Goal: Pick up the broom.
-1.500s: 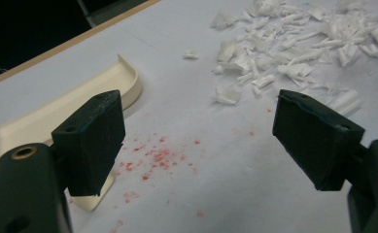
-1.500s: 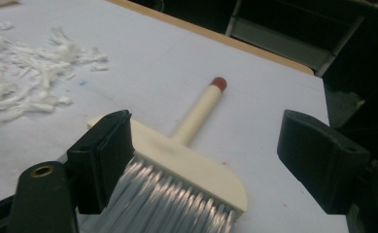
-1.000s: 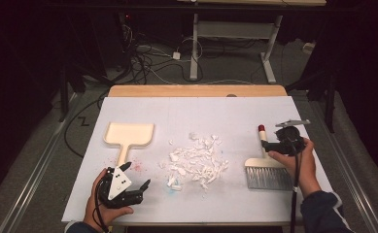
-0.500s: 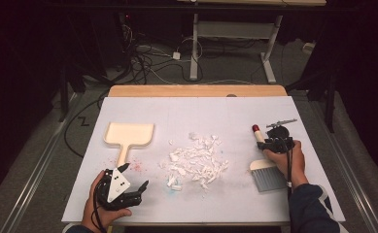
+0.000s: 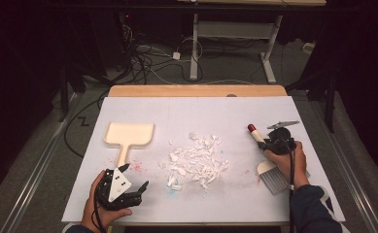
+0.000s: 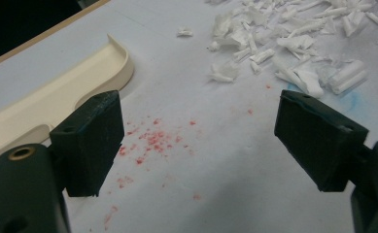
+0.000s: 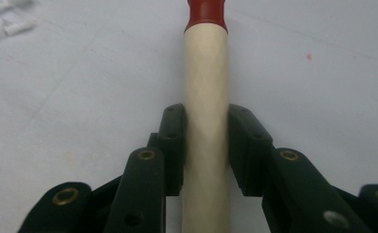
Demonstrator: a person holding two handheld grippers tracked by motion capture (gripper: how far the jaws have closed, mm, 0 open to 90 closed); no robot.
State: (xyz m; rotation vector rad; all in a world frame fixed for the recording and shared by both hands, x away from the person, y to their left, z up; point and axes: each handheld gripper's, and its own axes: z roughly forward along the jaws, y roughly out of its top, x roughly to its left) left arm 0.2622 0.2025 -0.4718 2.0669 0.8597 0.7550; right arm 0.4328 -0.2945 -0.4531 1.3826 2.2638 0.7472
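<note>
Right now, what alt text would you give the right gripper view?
The right hand-held gripper is shut on the cream brush handle, its black jaws pressing both sides. The handle runs straight up to a red tip over the white table, with a few paper scraps at the upper left.

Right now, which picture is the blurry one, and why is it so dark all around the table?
In the high view, light falls on the white table while the floor behind stays nearly black. In the right gripper view the brush handle, pinched in the right gripper, looks soft and blurry up close. In the left gripper view the paper scraps are fairly sharp, with the left gripper dark below.
</note>
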